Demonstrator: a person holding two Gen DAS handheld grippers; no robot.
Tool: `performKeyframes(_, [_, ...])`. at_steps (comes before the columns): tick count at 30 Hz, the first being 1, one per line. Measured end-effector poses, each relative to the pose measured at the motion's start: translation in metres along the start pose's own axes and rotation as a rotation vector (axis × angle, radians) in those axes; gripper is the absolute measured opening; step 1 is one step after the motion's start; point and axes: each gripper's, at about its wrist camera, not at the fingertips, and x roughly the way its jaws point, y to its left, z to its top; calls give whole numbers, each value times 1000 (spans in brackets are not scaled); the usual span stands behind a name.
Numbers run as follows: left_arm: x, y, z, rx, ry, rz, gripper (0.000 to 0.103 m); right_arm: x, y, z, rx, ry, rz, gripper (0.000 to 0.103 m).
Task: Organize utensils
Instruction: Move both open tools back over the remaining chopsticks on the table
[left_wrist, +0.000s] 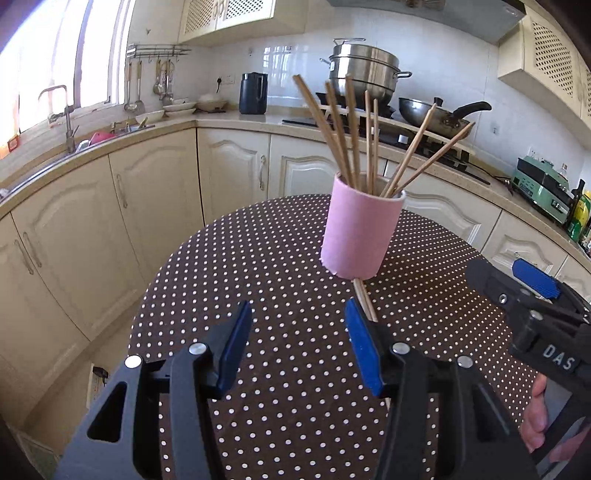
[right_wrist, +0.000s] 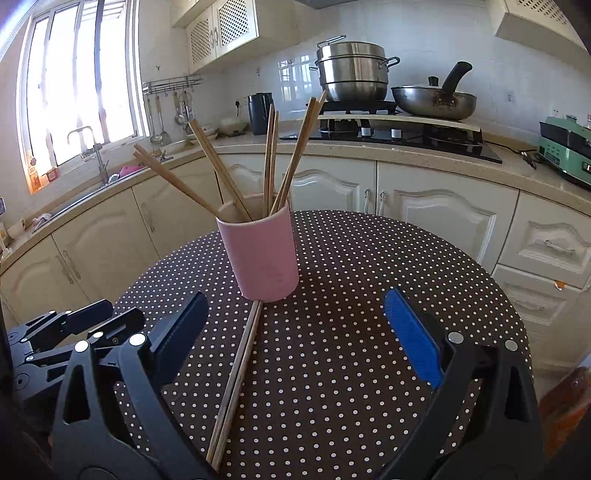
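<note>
A home kitchen is shown. Cream cabinets are fitted under a counter, and a steamer pot and pan are set on a stove. A sink is placed below a window.

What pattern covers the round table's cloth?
White polka dots on dark brown tablecloth; clearest in the right wrist view.

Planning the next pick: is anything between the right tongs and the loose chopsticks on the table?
Nothing visible. The loose chopsticks lie flat on the dotted tablecloth, running from the base of the pink holder back toward the right tongs, whose jaws are open and empty. The left tongs sit off to the side.
</note>
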Motion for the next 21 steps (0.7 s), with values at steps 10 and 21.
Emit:
performKeyframes(10, [19, 11, -20, -9, 77, 1, 53, 33, 2, -32, 19, 157, 3, 95])
performKeyframes(21, [28, 5, -30, -5, 123, -65, 53, 60, 20, -51, -13, 306, -48, 95])
